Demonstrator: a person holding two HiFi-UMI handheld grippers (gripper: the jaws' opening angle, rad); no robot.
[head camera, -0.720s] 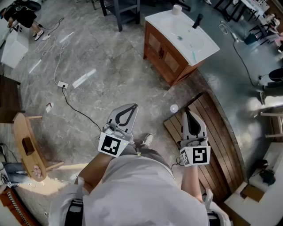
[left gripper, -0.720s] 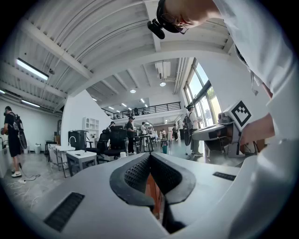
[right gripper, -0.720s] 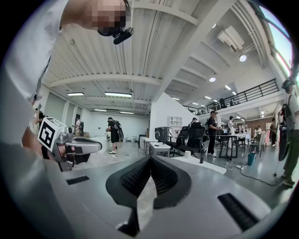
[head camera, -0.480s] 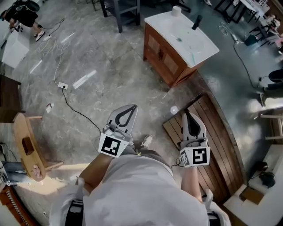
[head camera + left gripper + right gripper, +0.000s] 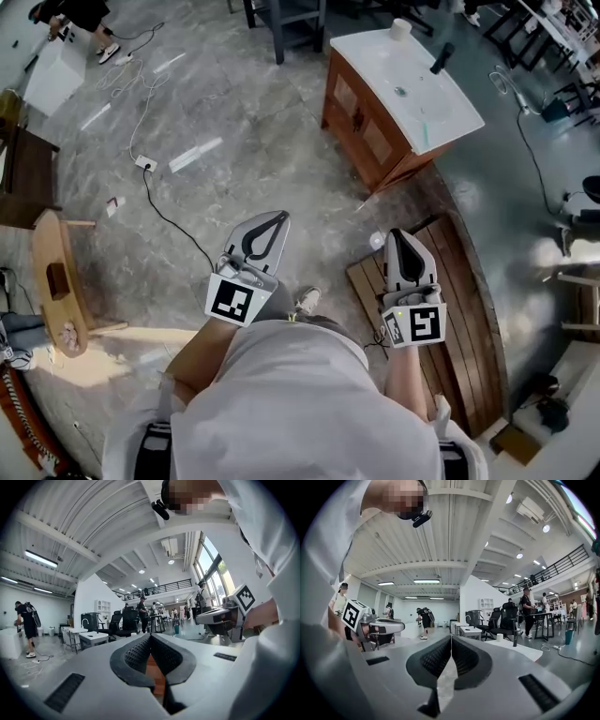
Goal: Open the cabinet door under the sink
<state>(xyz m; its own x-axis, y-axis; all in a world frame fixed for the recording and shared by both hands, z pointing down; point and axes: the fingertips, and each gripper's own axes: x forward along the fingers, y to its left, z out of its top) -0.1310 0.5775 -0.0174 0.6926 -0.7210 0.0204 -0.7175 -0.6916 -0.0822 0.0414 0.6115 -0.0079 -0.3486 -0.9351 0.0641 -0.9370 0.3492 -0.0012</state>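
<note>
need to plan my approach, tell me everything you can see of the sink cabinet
The cabinet is reddish-brown wood and stands upright on the grey stone-look floor, well ahead in the head view, with nothing else touching it. Its front has two panelled doors, both shut, with small dark handles where they meet. A white top with a basin covers it, carrying a black tap and a small white cup at the far corner.

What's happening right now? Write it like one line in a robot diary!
left gripper: shut, empty | right gripper: shut, empty | brown wooden sink cabinet with white top: doors closed, ahead, not yet reached
</note>
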